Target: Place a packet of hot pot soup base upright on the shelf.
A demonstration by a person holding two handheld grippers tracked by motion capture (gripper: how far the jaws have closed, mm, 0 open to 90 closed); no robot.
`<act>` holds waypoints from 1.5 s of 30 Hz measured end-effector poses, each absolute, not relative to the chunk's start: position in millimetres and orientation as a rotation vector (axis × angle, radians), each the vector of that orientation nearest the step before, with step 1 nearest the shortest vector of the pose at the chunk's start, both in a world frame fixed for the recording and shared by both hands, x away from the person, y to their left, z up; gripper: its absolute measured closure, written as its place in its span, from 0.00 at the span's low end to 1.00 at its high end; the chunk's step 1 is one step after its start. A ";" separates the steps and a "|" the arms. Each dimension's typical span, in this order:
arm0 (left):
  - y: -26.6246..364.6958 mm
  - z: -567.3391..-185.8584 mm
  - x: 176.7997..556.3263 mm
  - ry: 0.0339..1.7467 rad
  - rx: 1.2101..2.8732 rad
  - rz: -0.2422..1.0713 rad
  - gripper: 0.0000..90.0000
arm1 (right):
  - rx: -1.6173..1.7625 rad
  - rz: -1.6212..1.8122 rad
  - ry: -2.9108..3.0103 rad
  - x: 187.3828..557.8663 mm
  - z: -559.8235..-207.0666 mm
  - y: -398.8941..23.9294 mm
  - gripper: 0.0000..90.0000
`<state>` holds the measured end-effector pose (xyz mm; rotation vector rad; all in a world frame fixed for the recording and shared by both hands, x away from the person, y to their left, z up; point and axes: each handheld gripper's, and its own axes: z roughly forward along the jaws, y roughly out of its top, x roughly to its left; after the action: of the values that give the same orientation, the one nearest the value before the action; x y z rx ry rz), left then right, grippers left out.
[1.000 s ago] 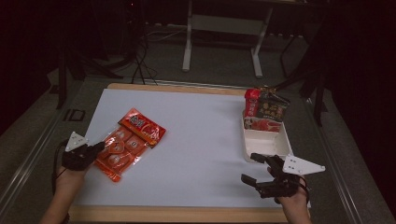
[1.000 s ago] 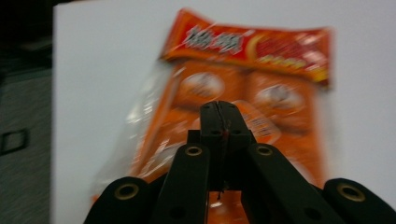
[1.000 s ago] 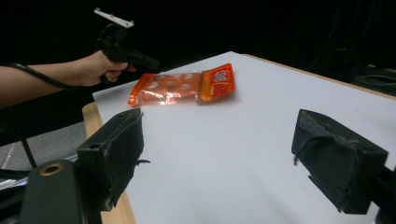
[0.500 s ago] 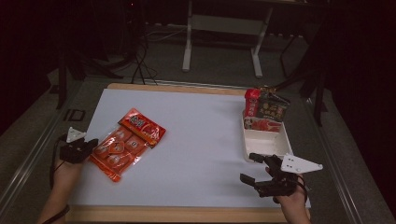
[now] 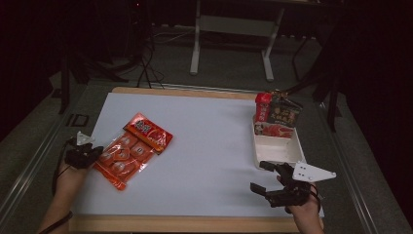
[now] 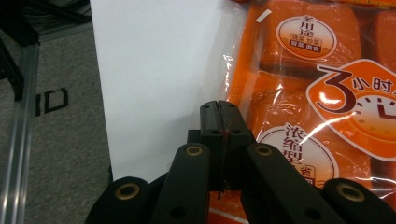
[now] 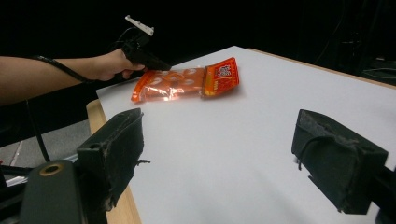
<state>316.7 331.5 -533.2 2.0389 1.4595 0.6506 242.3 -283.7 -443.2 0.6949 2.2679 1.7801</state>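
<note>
An orange packet (image 5: 129, 156) of sealed blocks with a red header lies flat on the white tabletop (image 5: 209, 136) at the left. My left gripper (image 5: 97, 153) is at the packet's left edge. In the left gripper view the left gripper (image 6: 219, 108) has its jaws pressed together on the clear edge seam of the orange packet (image 6: 303, 93), and a thin red sliver shows between the pads. My right gripper (image 5: 260, 176) hovers open near the front right of the table. Nothing is between the fingers of the right gripper (image 7: 219, 154), and the orange packet (image 7: 187, 81) lies far ahead of it.
A white tray (image 5: 292, 148) stands at the right, just beyond the right gripper. At its far end are a red carton (image 5: 263, 106), a dark snack bag (image 5: 285, 113) and a red packet (image 5: 273, 129). The table's wooden front edge (image 5: 185, 224) runs below both hands.
My left hand has shifted slightly along the packet's left edge. The packet itself lies where it did. The right gripper has stayed put and open.
</note>
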 end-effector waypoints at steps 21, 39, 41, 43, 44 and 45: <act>275.5 -529.9 289.8 1.292 2.114 0.466 1.00 | 0.710 1.781 2.278 240.9 -443.4 -284.2 0.18; 241.1 -527.1 283.5 1.210 2.128 0.393 1.00 | 0.705 1.779 2.277 239.8 -442.6 -284.4 0.18; 244.8 -526.5 286.9 1.253 2.097 0.424 1.00 | 0.706 1.781 2.274 239.2 -442.4 -284.9 0.18; 249.8 -525.7 292.0 1.301 2.065 0.470 1.00 | 0.709 1.780 2.273 239.4 -442.6 -285.2 0.18; 252.9 -525.2 295.2 1.318 2.048 0.477 1.00 | 0.709 1.783 2.273 239.6 -442.8 -285.1 0.18; 255.4 -524.6 298.0 1.327 2.031 0.491 1.00 | 0.709 1.783 2.273 239.6 -442.8 -285.1 0.18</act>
<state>298.0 255.4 -524.6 2.0309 1.3271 0.4906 239.6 -285.1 -442.8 0.7092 2.2727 1.7830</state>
